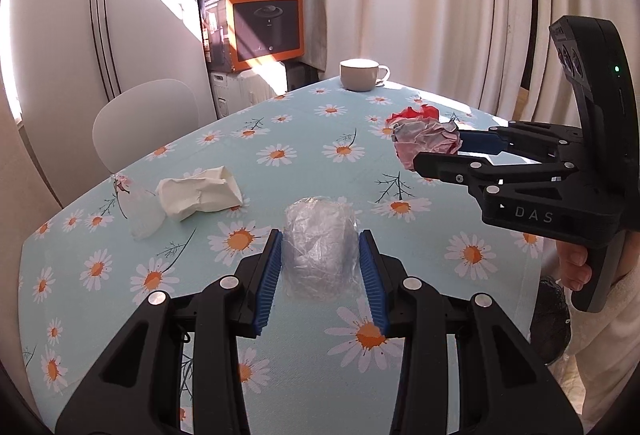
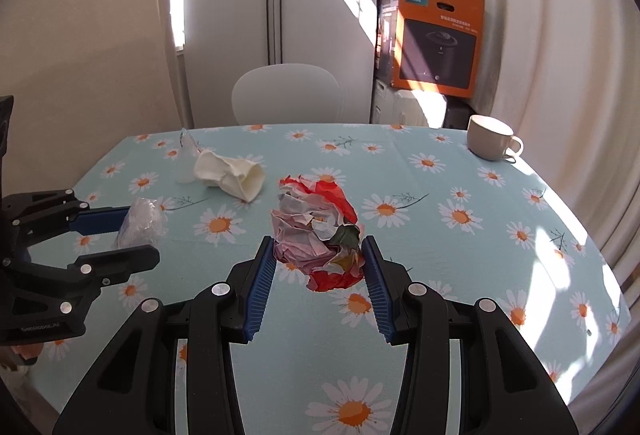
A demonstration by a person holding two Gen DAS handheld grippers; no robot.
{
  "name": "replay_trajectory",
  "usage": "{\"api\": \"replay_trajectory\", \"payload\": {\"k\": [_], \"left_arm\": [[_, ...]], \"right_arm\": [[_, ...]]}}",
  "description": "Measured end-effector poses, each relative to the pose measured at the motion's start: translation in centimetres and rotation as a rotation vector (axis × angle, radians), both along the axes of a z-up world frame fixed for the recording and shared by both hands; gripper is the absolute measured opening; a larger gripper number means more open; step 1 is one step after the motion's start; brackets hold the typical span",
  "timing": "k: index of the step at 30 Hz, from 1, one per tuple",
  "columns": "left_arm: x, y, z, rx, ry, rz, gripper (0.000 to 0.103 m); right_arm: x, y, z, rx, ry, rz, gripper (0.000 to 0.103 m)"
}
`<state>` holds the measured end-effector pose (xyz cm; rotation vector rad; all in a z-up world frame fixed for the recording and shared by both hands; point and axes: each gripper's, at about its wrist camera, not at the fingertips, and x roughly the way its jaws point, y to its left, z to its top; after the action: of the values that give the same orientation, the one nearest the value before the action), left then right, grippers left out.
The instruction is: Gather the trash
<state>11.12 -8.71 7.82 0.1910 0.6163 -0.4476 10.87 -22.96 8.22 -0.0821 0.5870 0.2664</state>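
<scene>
Trash, clear plastic wad (image 1: 320, 247): between the left gripper (image 1: 320, 267) pads, pinched at mid-body; featherlight, slippery, springy.
Red-and-pink paper ball (image 2: 318, 235): clamped in the right gripper (image 2: 320, 267); soft, crushable.
Farther on the table (image 2: 440, 275): white crumpled paper (image 2: 230, 175), clear wrapper (image 2: 186, 163), both loose.

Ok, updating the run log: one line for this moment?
left hand-held gripper: shut on clear plastic wad | right hand-held gripper: shut on crumpled wrapper

Black tool (image 1: 320, 239), blue ribbed pads (image 1: 269, 277), silver screws
</scene>
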Motion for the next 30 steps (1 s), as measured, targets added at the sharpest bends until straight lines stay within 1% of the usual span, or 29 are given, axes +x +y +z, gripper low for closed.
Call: {"api": "replay_trajectory", "payload": {"k": [7, 16, 21, 30], "left_arm": [[-1.0, -3.5, 0.0, -0.001, -0.012, -0.088, 0.04], [-2.2, -7.6, 0.6, -0.033, -0.016, -0.21, 0.04], [-3.2, -10.0, 0.9, -0.027, -0.029, -0.27, 0.04], [-4.4, -14.3, 0.8, -0.053, -0.008, -0.401, 0.04]], "right_arm": [[-2.9, -3.9, 0.0, 0.011, -0.01, -0.093, 0.041], [-6.8, -9.2, -0.2, 0.042, -0.028, -0.231, 0.041], [-9.2, -12.2, -0.4, 0.049, -0.035, -0.305, 0.041], [-13.7, -17.4, -0.9, 0.058, -0.043, -0.435, 0.041]]}}
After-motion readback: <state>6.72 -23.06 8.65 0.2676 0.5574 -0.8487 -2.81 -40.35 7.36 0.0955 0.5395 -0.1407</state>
